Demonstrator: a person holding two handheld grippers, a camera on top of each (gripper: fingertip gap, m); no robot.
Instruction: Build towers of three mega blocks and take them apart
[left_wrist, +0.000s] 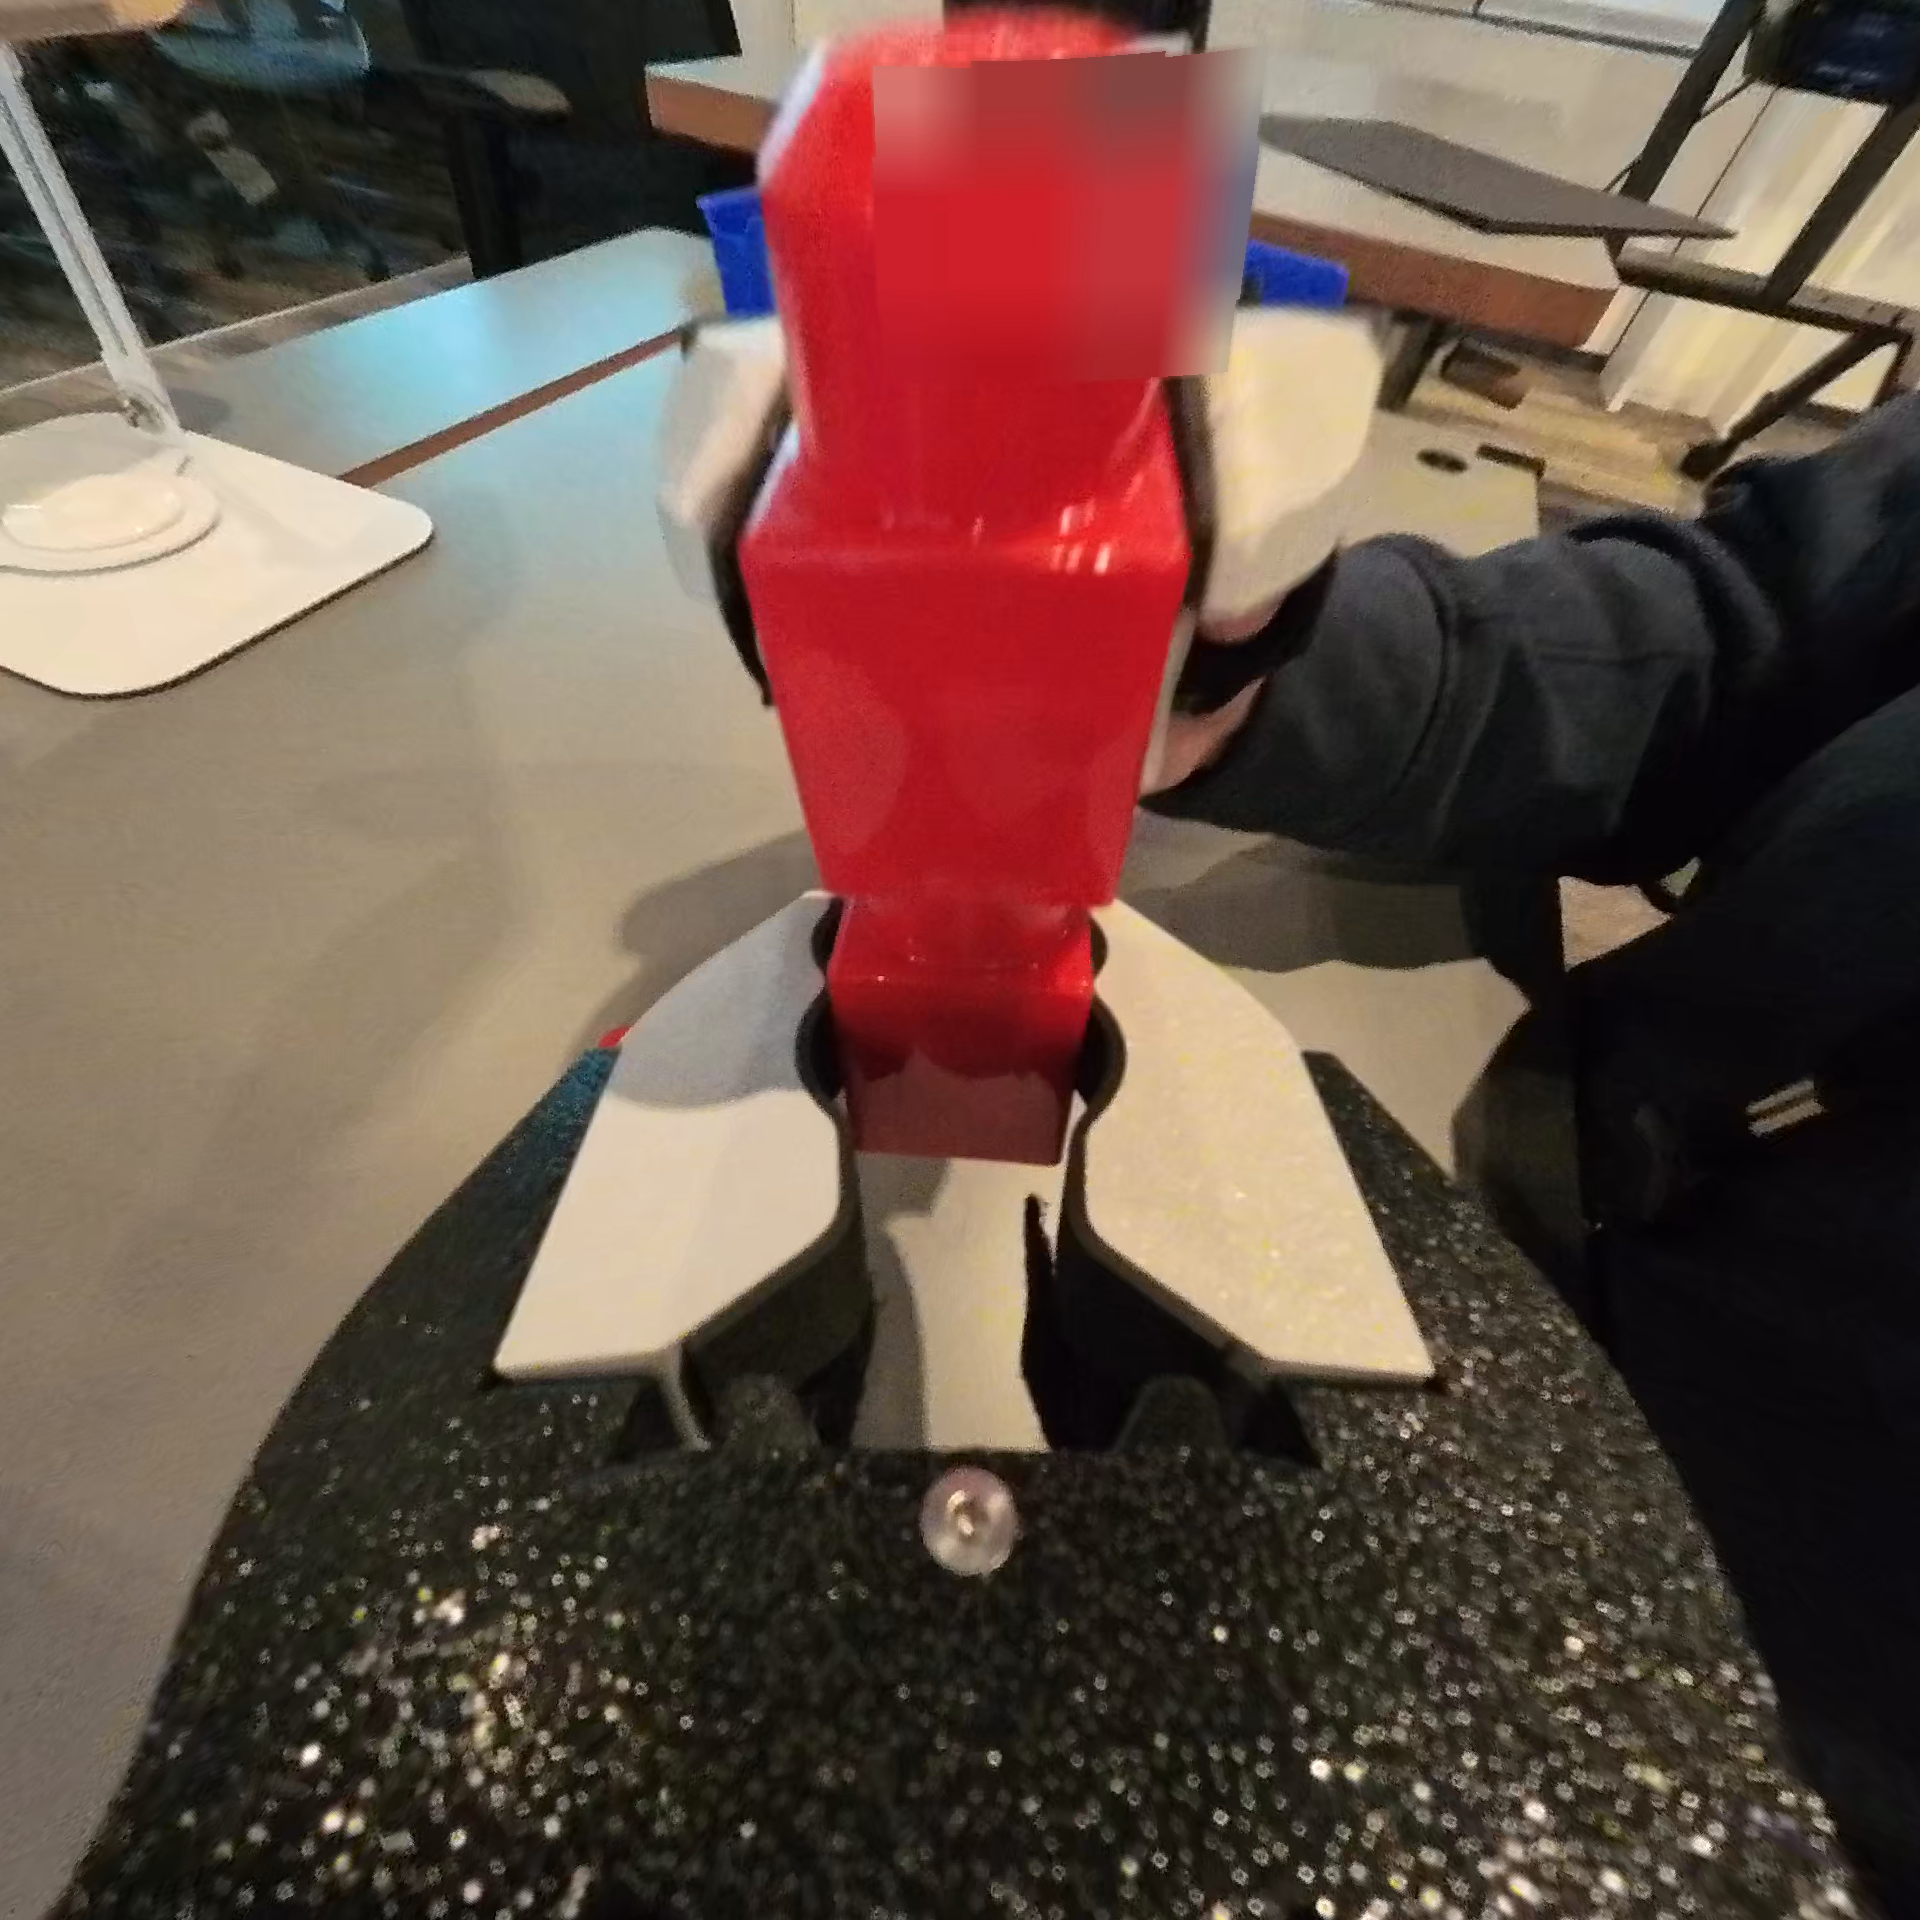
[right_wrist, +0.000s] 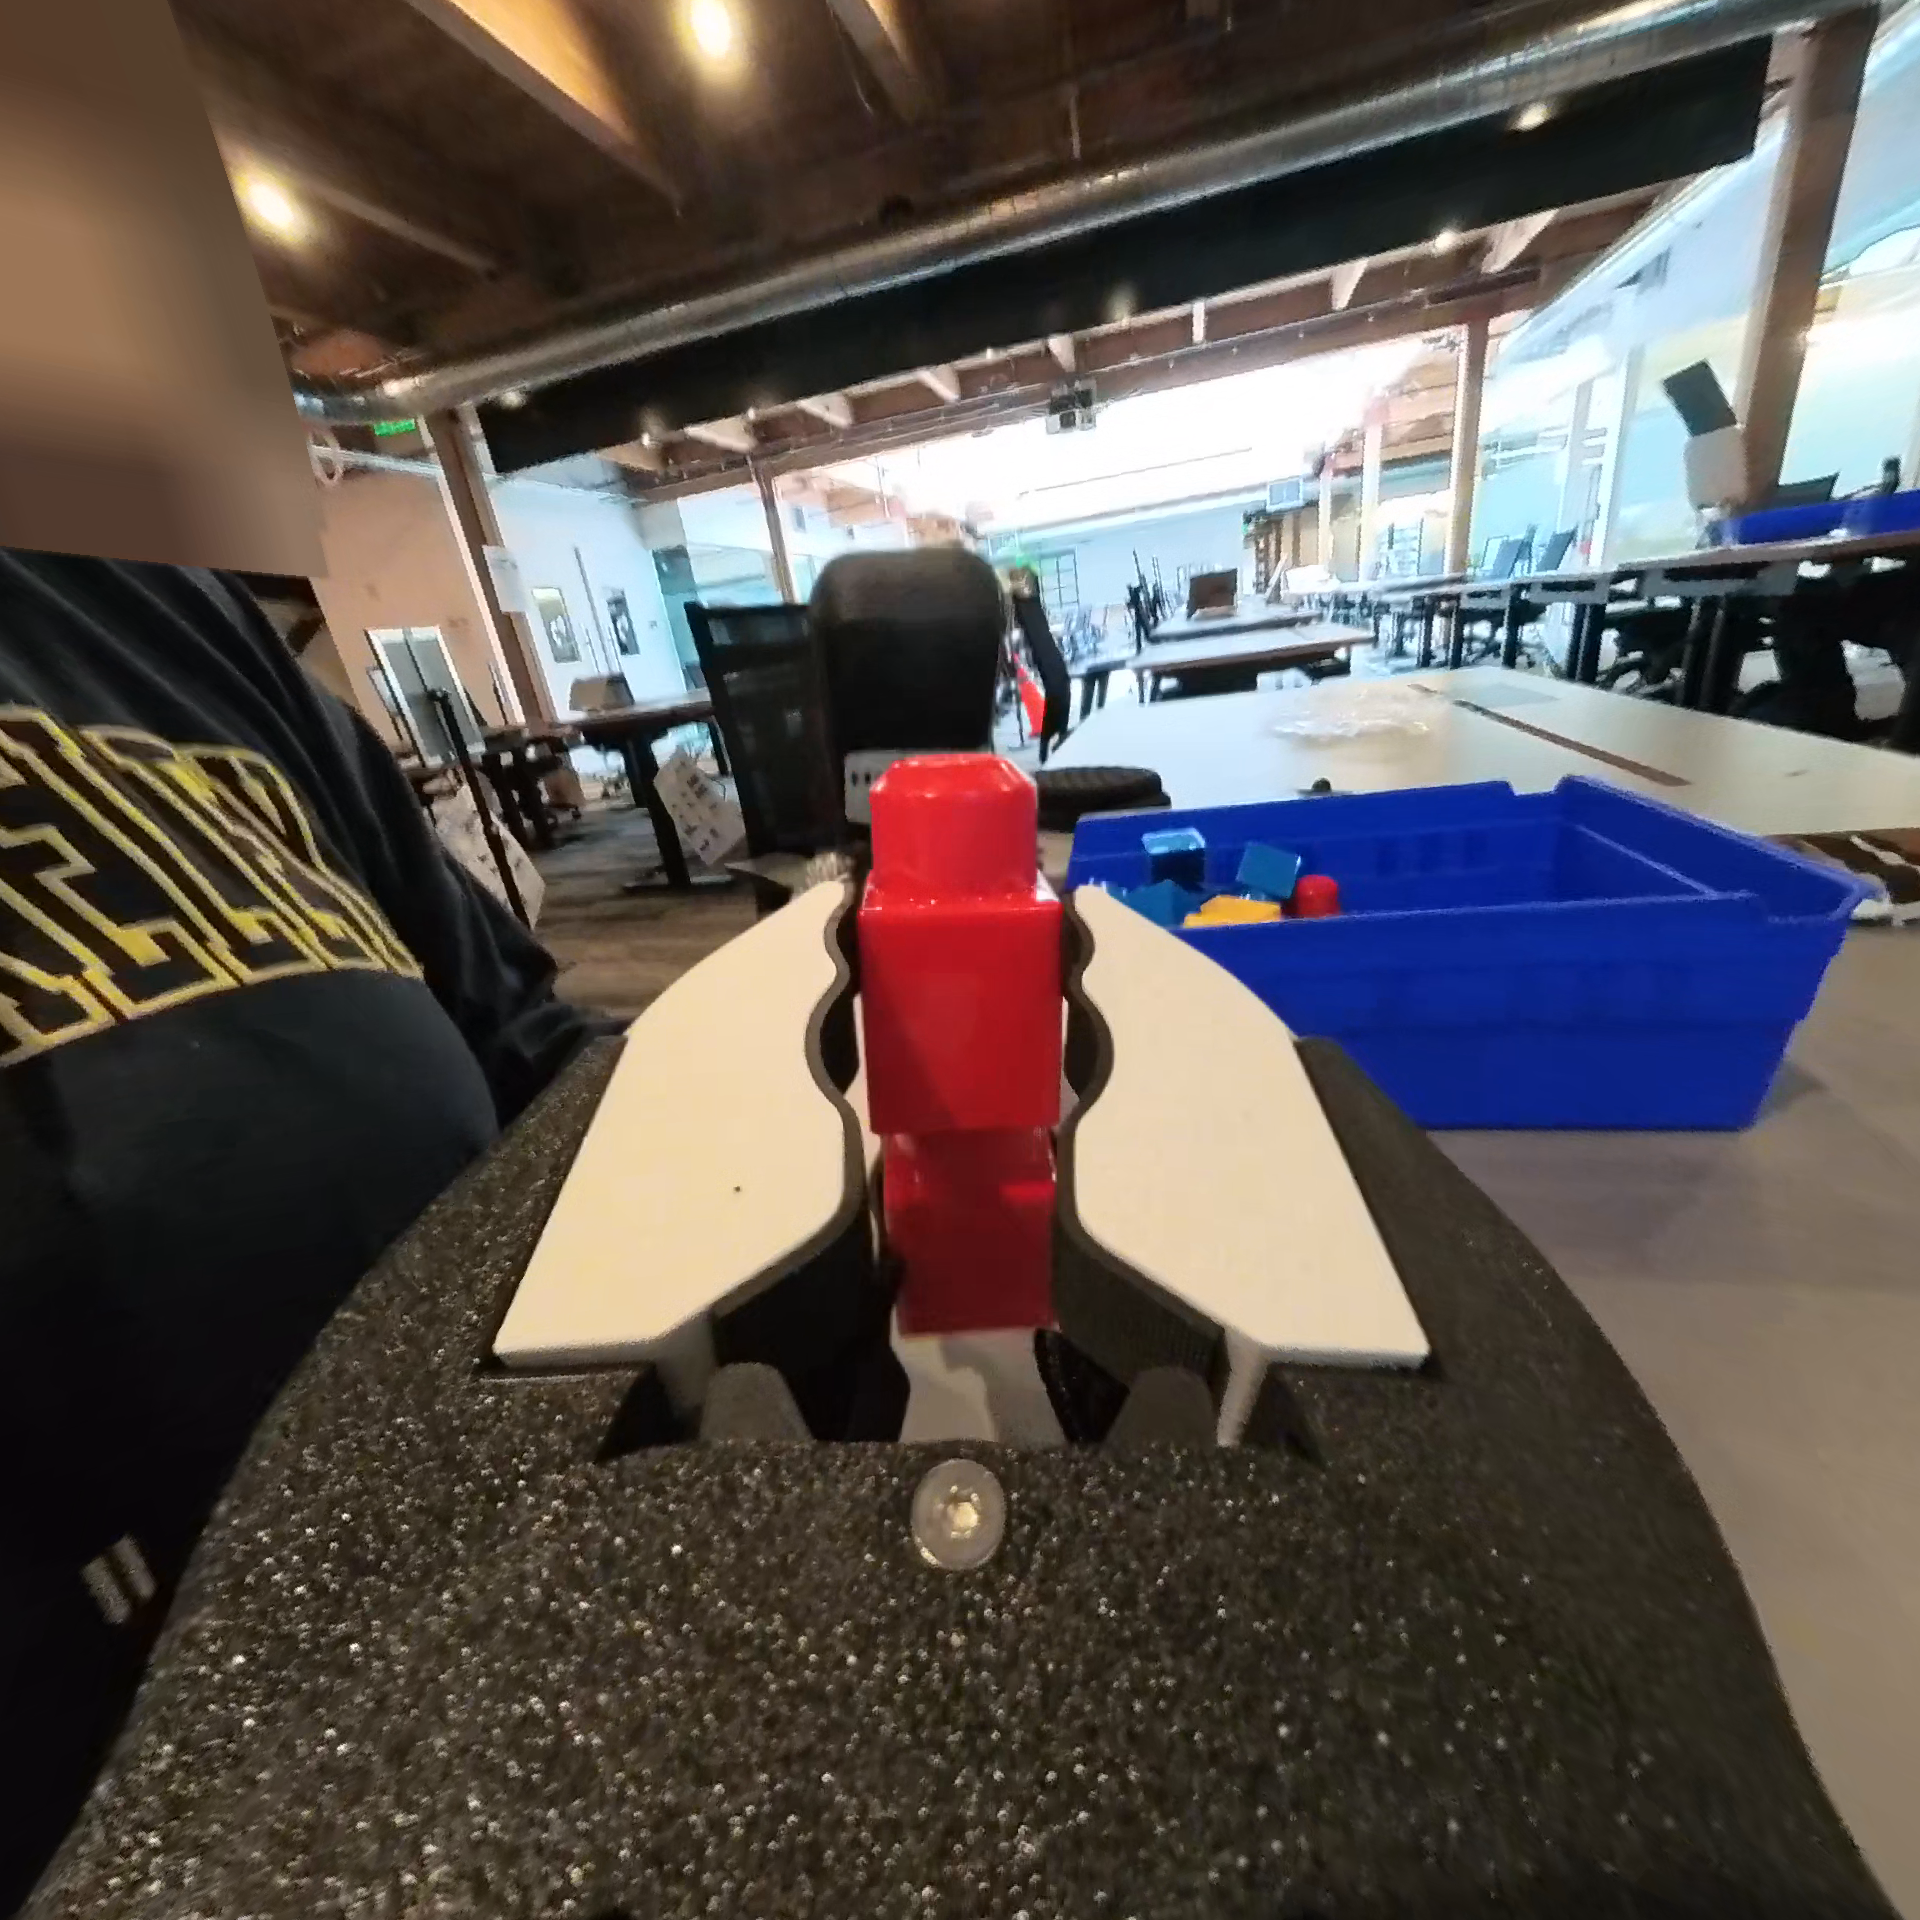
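Both tongs are clamped on the same red tower (left_wrist: 961, 644), one at each end! Left gripper (left_wrist: 961, 1029) has its white fingers (left_wrist: 686, 1132) pinched tight on the nearest red block, and the stack of three red blocks runs straight out ahead of it, clear above the grey table (left_wrist: 312, 831). At the far end the right gripper (left_wrist: 977, 457) closes in from the opposite side, somewhat blurred, with a dark sleeve (left_wrist: 1507, 686) reaching in from the right.

Seen from the right gripper (right_wrist: 961, 935), its own fingers (right_wrist: 1195, 1122) squeeze the middle red block (right_wrist: 961, 1008) on both flanks; one red block sits nearer the palm, another pokes out past the tips. Three red blocks, counted, all joined.

Just right of these tongs rests a blue bin (right_wrist: 1507, 1018) on the table, holding several loose blocks in blue, yellow and red; exact number is hard to tell. Left of them, a dark shirt with yellow print (right_wrist: 187, 883) fills the side. Beyond the left tongs, far left, stands a white square base (left_wrist: 187, 561) with a clear post.
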